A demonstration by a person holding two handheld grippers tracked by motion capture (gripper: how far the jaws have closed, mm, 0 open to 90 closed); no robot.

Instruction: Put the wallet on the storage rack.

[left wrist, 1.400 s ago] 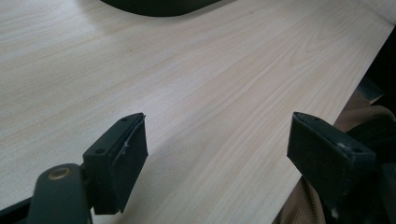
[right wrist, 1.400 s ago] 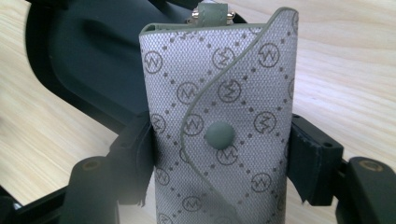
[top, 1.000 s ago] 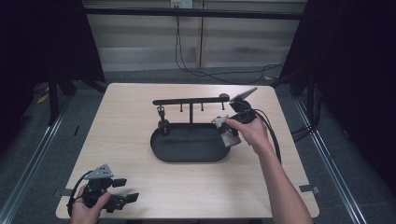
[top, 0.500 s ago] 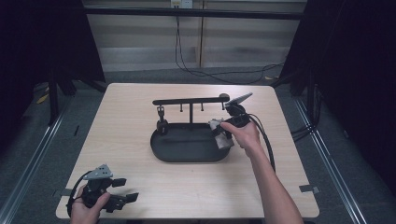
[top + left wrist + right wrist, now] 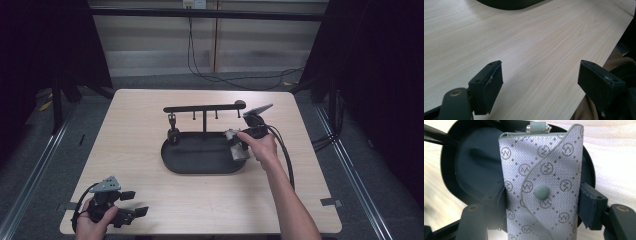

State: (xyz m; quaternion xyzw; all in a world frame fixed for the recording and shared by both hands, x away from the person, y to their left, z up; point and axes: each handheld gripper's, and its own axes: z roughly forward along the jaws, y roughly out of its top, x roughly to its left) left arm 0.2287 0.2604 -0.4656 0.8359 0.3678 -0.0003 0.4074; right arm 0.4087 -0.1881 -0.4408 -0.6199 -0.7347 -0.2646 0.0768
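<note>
A grey patterned pouch (image 5: 541,187) with a snap button is clamped between the jaws of my right gripper (image 5: 541,205), which is shut on it. In the high view the pouch (image 5: 237,145) hangs over the right end of a black oval tray (image 5: 200,159) with a hook rack (image 5: 205,108) standing at its back edge. My left gripper (image 5: 131,205) rests at the table's front left corner, jaws wide open with nothing between them; the left gripper view shows its jaws (image 5: 539,82) over bare wood, with the tray edge (image 5: 509,3) far off.
The wooden table (image 5: 130,135) has free room left of and in front of the tray. A small dark item (image 5: 173,134) sits at the tray's left end under the rack. Cables (image 5: 285,150) trail from the right gripper.
My right hand has lowered the pouch toward the tray's right end. The left hand and its gripper have stayed where they were.
</note>
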